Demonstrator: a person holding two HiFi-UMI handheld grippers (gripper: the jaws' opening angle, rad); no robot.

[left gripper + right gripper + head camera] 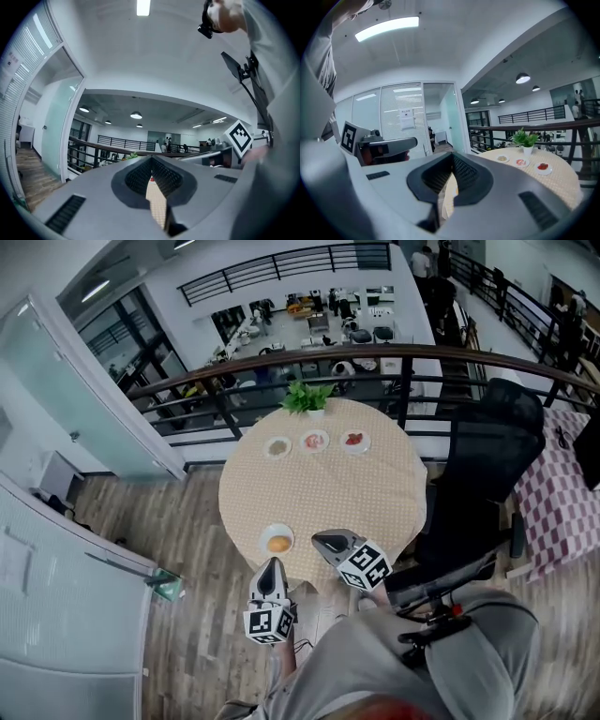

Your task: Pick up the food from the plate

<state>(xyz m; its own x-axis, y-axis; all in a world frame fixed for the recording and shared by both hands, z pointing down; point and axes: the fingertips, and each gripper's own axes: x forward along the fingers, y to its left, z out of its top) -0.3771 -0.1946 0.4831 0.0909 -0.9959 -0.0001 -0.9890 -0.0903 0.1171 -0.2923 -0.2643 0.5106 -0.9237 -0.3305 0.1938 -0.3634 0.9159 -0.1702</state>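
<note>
- Looking down on a round table: closest to the person, a plate with an orange-yellow piece of food on it, near the front edge.
- Farther back, beside a potted plant, a row of three small plates, each carrying something too small to name.
- Left gripper held just short of the near plate, tip aimed toward it. Fingers pressed together, nothing clamped.
- Right gripper held just beside that plate, over the table's rim. Fingers together here too, and empty.
- Probably a ready pose: parked by the closest food, both shut, pick not yet begun. Calls for opening one pair of jaws before any grasp.
- Only from the head view: the food itself, and how both tips flank its plate.
- From the left gripper view: left gripper with pads meeting at the tip, a sliver of beige cloth showing through the gap below, and the other gripper's marker cube off to the side. No sign of the near plate there.
- From the right gripper view: right gripper closed, the far plates and plant plain to see, the near plate not made out behind the gripper's own body.
</note>
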